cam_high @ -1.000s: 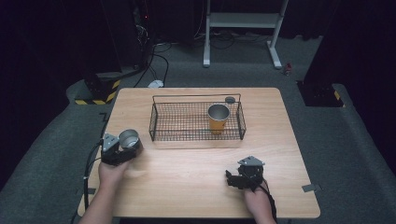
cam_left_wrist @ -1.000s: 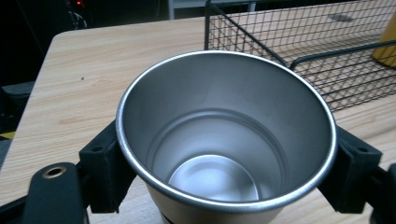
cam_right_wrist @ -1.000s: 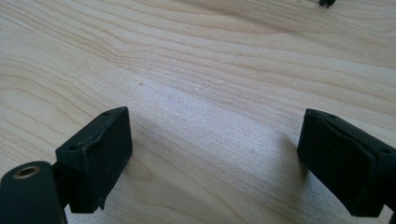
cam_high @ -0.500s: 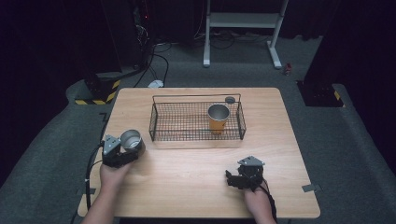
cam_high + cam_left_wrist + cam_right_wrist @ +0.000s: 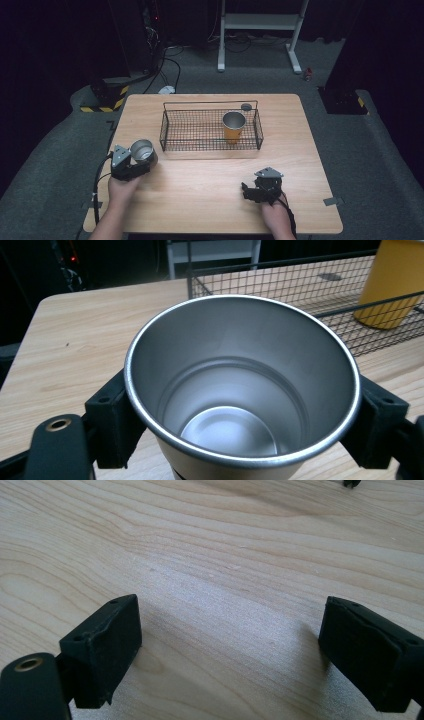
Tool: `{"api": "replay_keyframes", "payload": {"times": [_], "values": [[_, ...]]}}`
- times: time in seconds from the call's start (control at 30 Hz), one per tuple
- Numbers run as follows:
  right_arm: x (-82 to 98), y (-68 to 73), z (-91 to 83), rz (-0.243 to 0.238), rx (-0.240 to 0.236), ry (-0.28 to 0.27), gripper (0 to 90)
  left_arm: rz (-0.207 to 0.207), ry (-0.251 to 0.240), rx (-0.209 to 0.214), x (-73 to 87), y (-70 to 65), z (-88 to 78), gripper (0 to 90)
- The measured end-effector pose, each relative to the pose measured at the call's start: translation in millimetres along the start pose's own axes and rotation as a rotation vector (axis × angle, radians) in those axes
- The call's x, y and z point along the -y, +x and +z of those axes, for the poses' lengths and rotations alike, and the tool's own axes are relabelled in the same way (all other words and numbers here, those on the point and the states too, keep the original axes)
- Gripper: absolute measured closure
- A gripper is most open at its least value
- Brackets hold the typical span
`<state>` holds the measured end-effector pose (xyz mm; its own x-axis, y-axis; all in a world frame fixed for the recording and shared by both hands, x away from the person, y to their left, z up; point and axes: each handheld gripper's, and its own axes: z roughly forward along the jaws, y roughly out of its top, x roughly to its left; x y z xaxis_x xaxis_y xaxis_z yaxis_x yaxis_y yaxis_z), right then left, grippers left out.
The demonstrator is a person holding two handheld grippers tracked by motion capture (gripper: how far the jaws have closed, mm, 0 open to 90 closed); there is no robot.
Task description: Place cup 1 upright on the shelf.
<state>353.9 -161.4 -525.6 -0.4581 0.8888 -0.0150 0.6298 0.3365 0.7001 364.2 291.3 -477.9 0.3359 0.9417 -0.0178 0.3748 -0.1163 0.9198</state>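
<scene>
My left gripper (image 5: 135, 162) is shut on a steel cup (image 5: 143, 150) at the table's left side, just left of the wire basket (image 5: 210, 131). In the left gripper view the cup (image 5: 240, 385) stands upright and empty, with a black pad (image 5: 112, 415) pressed against each side. An orange cup with a steel rim (image 5: 233, 126) stands inside the basket toward its right end; it appears at the upper right (image 5: 395, 280) of the left gripper view. My right gripper (image 5: 250, 189) rests low over the table near the front right, its jaws open with bare wood between the pads (image 5: 107, 645).
A small dark round disc (image 5: 246, 106) lies on the table behind the basket's far right corner. The wooden table (image 5: 200, 200) has free room along its front. Beyond it are grey carpet, cables and a white stand's legs (image 5: 260, 35).
The left gripper with the steel cup has shifted slightly; the cup now sits a little closer to the basket's left end. The right gripper has not moved.
</scene>
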Motion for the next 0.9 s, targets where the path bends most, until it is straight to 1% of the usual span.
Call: {"api": "replay_keyframes", "payload": {"times": [0.2,0.33,0.37,0.43,0.47,0.53,0.6,0.63,0.67,0.7,0.73,0.77,0.87,0.9], "values": [[0.0,0.0,0.0,0.0,0.0,0.0,10.1,0.013,-0.009,0.015,-6.6,-6.6,-2.0,18.7],[0.0,0.0,0.0,0.0,0.0,0.0,10.1,0.015,-0.014,0.025,-10.8,-11.0,-3.6,18.7],[0.0,0.0,0.0,0.0,0.0,0.0,10.1,0.013,-0.017,0.032,-12.4,-12.0,-4.1,18.7],[0.0,0.0,0.0,0.0,-0.001,0.0,10.1,0.027,-0.019,0.033,-15.6,-14.2,-5.3,18.7],[0.0,-0.1,0.0,0.0,-0.001,0.0,10.1,0.025,-0.023,0.031,-16.3,-15.0,-5.9,18.7],[-0.4,0.5,0.0,0.006,0.0,0.005,9.9,0.004,-0.019,0.039,-17.2,-17.6,-6.2,18.7],[-0.5,0.4,0.0,0.006,-0.002,0.007,10.0,0.021,-0.014,0.039,-19.1,-20.9,-6.7,18.7],[-0.7,-0.7,-0.1,-0.001,-0.007,0.006,10.4,0.025,-0.021,0.035,-20.9,-22.5,-7.1,18.7],[-0.8,-1.5,-0.4,-0.003,-0.012,0.008,10.7,0.019,-0.026,0.035,-23.0,-23.3,-8.0,18.7],[-0.8,-2.0,-0.7,-0.004,-0.015,0.011,10.7,0.002,-0.037,0.041,-25.5,-24.6,-9.2,18.7],[-1.0,-2.5,-0.9,-0.004,-0.012,0.013,10.8,0.001,-0.044,0.043,-27.2,-26.2,-10.3,18.7],[-1.0,-2.9,-1.3,-0.004,-0.008,0.016,10.8,0.002,-0.046,0.044,-28.9,-28.7,-11.0,18.7],[1.2,-5.5,-2.3,-0.008,-0.005,0.005,11.1,0.029,-0.03,0.038,-34.3,-35.1,-12.2,18.7],[2.1,-6.9,-2.8,-0.007,-0.002,0.002,11.2,0.037,-0.033,0.038,-35.9,-37.0,-12.8,18.7]]}}
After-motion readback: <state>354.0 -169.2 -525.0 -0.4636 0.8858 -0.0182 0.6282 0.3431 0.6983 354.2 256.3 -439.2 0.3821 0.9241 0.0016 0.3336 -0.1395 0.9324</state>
